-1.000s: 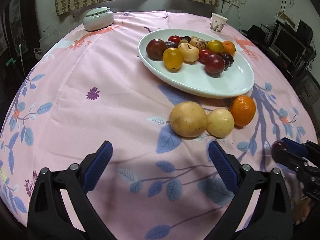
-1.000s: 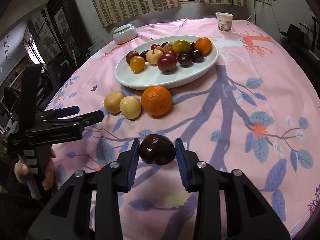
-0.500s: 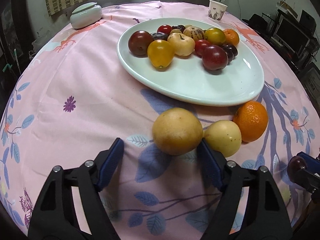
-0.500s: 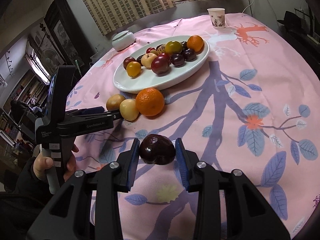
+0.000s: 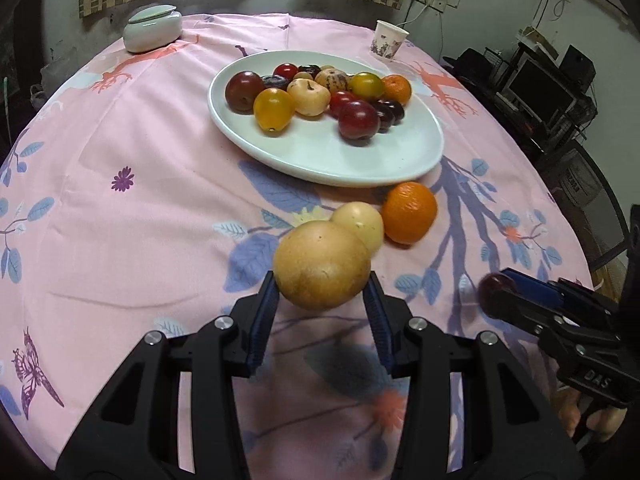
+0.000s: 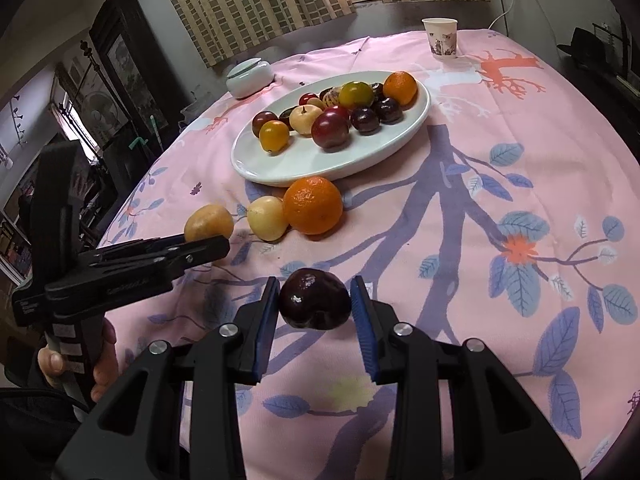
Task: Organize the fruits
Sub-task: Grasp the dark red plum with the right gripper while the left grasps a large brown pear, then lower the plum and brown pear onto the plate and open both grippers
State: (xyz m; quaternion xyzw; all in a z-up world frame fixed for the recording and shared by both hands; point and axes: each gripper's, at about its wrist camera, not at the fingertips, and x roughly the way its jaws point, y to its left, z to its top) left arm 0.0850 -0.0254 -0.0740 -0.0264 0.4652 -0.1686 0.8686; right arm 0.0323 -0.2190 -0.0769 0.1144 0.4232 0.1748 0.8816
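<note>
My left gripper (image 5: 322, 300) is shut on a large tan round fruit (image 5: 322, 264), held just above the cloth; it also shows in the right wrist view (image 6: 209, 222). My right gripper (image 6: 314, 304) is shut on a dark purple plum (image 6: 314, 298), also seen at the right of the left wrist view (image 5: 494, 286). A pale yellow fruit (image 5: 360, 222) and an orange (image 5: 409, 213) lie on the cloth before a white oval plate (image 5: 340, 160) holding several fruits.
A pink floral cloth (image 5: 140, 220) covers the round table. A white lidded jar (image 5: 152, 28) and a paper cup (image 5: 390, 40) stand at the far side. Dark furniture and electronics stand beyond the table's right edge.
My left gripper moved forward around the tan fruit, closed on it and lifted it slightly. My right gripper kept hold of the plum and rose a little.
</note>
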